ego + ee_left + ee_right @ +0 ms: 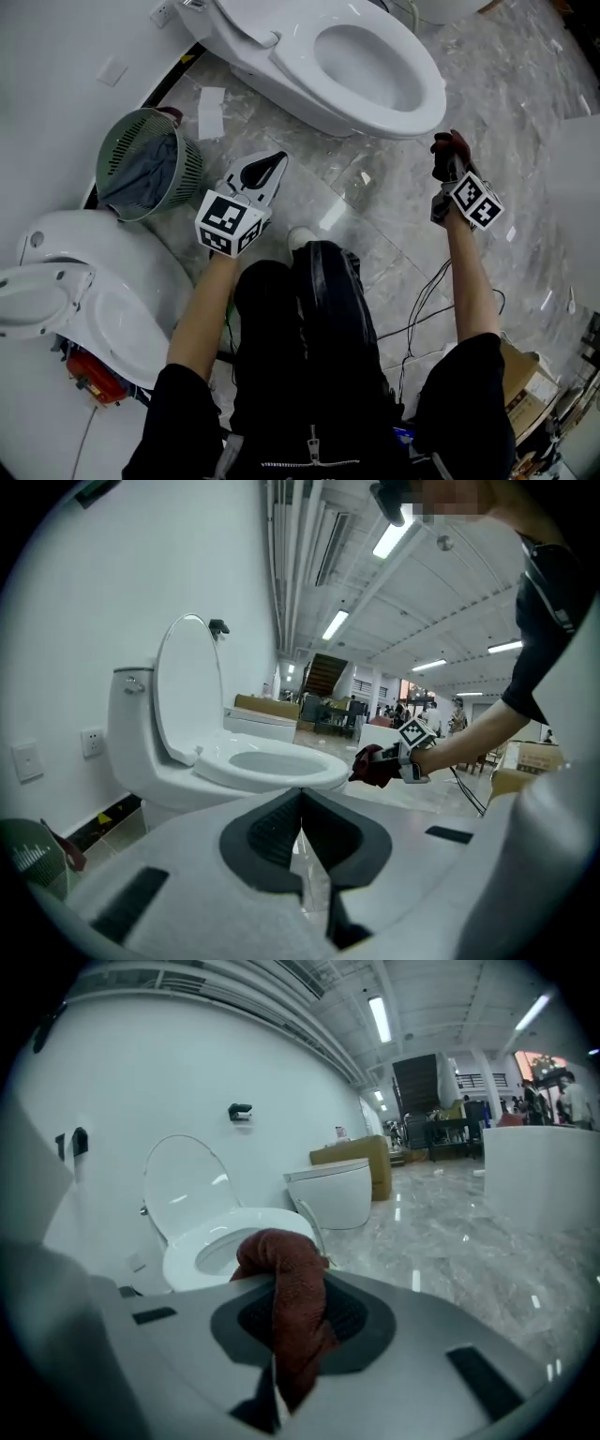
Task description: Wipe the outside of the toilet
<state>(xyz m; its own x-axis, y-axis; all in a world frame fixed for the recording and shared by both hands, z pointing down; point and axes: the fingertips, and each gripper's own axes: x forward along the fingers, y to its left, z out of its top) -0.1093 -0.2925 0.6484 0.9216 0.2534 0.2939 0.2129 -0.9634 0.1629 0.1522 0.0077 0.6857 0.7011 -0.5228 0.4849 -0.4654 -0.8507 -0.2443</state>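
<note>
Right gripper (449, 165) holds red cloth (453, 144) just beside toilet (281, 58).

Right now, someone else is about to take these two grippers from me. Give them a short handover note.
Left gripper: jaws shut and empty, held over the floor short of the toilet.
Right gripper: shut on the dark red cloth, raised beside the front of the bowl; it does not appear to be touching the bowl.
Toilet: lid up, seat down, straight ahead of both grippers.
Done: the cloth is picked up and brought close. The pictures show no sign of which surfaces, if any, are wiped.
Left: probably all of it. Press the cloth on the bowl's outer wall and work around the outside.
</note>
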